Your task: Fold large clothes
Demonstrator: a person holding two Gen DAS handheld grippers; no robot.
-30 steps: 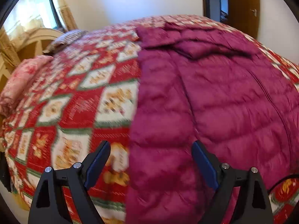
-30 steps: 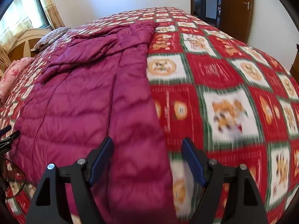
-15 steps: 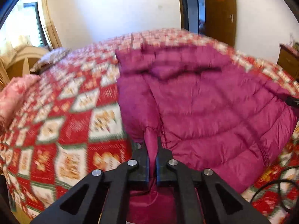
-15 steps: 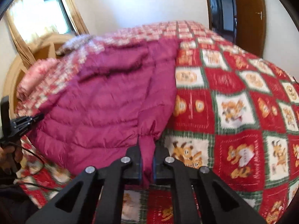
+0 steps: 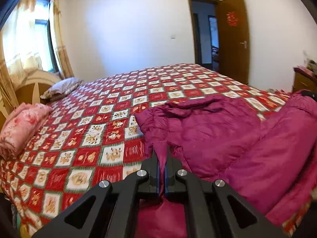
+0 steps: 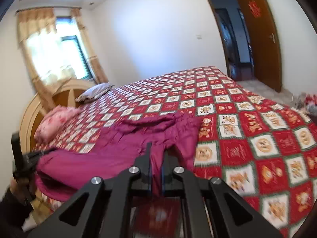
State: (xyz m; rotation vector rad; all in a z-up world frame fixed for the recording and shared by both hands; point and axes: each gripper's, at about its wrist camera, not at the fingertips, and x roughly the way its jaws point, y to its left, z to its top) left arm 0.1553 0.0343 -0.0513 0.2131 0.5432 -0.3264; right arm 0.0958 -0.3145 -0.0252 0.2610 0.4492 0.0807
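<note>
Both grippers are gripping hem corners of the magenta puffer jacket [image 5: 218, 130]: left gripper [image 5: 162, 154] is clamping a pinch of fabric at the near-left corner, right gripper [image 6: 156, 154] is doing the same at the near-right corner. We're judging the fold as barely started: the near edge is hanging off the bed [image 5: 99, 119] between the two grippers, while the collar end is lying flat on the quilt further out. No crease is showing yet. What's remaining, we're guessing: carrying the hem over toward the collar, laying it down, then halving again.
</note>
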